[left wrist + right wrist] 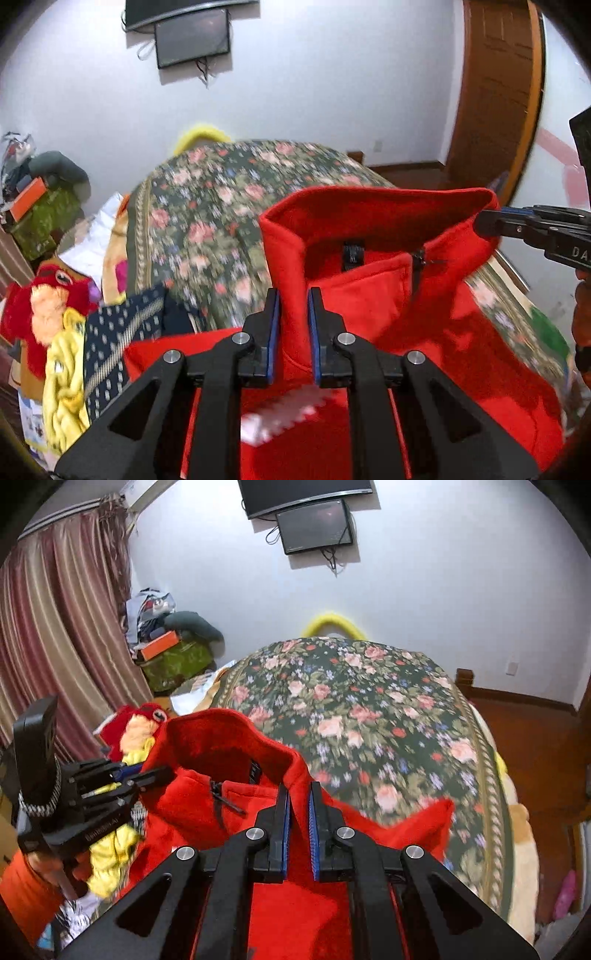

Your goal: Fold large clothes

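Note:
A red fleece pullover (406,317) with a high collar and a short black zip is held up above a bed with a floral cover (207,206). My left gripper (293,295) is shut on the collar's left side. My right gripper (299,790) is shut on the collar's right side. The pullover (207,805) hangs between them, its body drooping below. The right gripper also shows at the right edge of the left wrist view (487,221). The left gripper shows at the left of the right wrist view (162,773).
The floral bed cover (388,720) fills the middle. A red and yellow plush toy (51,314) and dark patterned cloth (122,332) lie at the bed's left. Curtains (55,627) hang left; boxes and bags (166,653) pile in the corner. A wooden door (495,92) stands right.

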